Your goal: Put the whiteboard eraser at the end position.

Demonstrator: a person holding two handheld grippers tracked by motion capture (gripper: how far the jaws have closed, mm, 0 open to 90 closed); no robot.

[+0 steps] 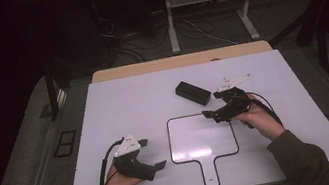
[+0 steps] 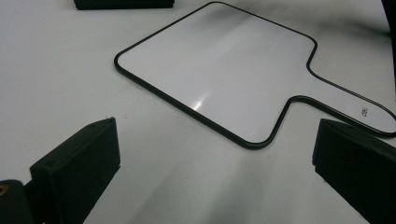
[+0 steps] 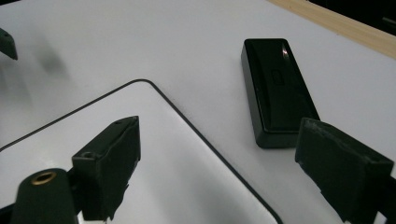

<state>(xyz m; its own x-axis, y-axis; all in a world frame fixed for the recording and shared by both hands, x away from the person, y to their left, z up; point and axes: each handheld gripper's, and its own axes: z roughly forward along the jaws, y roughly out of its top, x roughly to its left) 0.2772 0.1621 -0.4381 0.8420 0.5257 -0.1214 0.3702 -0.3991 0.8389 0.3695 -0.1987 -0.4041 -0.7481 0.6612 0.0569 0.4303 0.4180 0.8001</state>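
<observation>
The black eraser block (image 1: 193, 93) lies flat on the white table (image 1: 120, 110), just beyond the upper right corner of the handled whiteboard (image 1: 202, 137), apart from its black rim. The right gripper (image 1: 212, 113) hangs low over that corner with its jaws spread and nothing between them; in the right gripper view the eraser block (image 3: 278, 91) sits just ahead of the far jaw, not yet bracketed. This reads as the approach to a pick: the next move calls for carrying the jaws forward until they straddle the block across its narrow width, then closing. The left gripper (image 1: 154, 153) waits near the table's front edge, released and empty, pointing at the whiteboard (image 2: 219, 70)
</observation>
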